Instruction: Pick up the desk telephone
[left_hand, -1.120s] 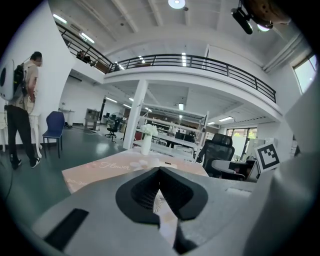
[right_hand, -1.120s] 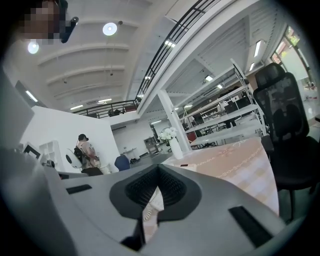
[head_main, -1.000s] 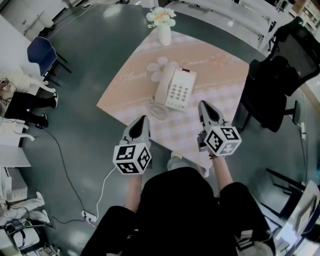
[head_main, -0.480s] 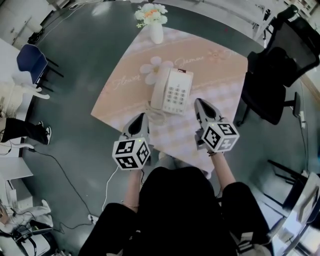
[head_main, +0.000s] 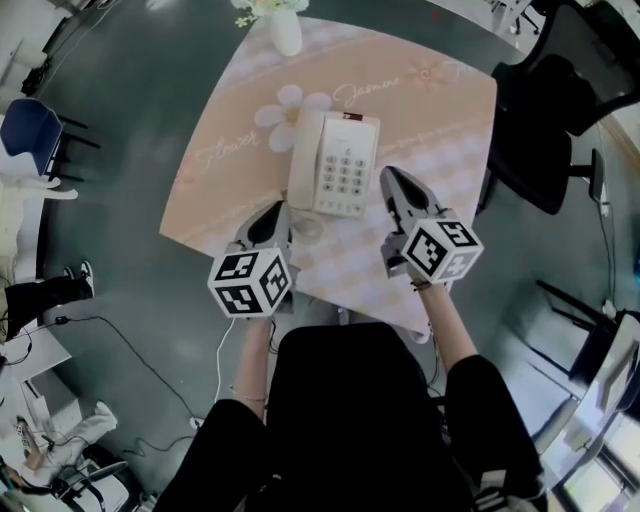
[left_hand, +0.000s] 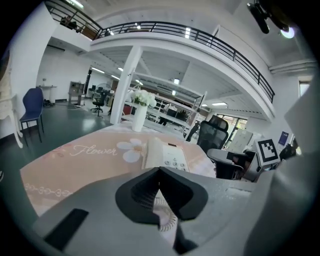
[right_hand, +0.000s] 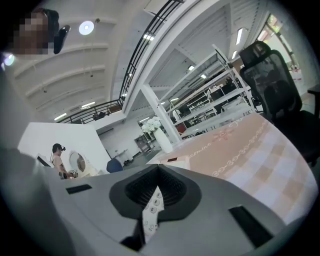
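Observation:
The white desk telephone (head_main: 335, 165) lies on the pink tablecloth (head_main: 420, 110), handset (head_main: 304, 160) on its left side and a coiled cord (head_main: 306, 226) at its near end. My left gripper (head_main: 279, 208) is shut and empty, its tip just short of the phone's near left corner, beside the cord. My right gripper (head_main: 389, 173) is shut and empty, its tip close by the phone's right edge. In the left gripper view the telephone (left_hand: 165, 155) lies ahead past the closed jaws. In the right gripper view the keypad (right_hand: 152, 206) shows through the slit below the closed jaws.
A white vase of flowers (head_main: 285, 30) stands at the table's far corner. A black office chair (head_main: 560, 110) is at the table's right side. A blue chair (head_main: 28, 130) and floor cables (head_main: 120, 340) lie to the left. A person (right_hand: 60, 155) sits far off.
Both grippers have moved forward and lower over the table. The left tip now lies by the cord, and the right tip has come alongside the phone.

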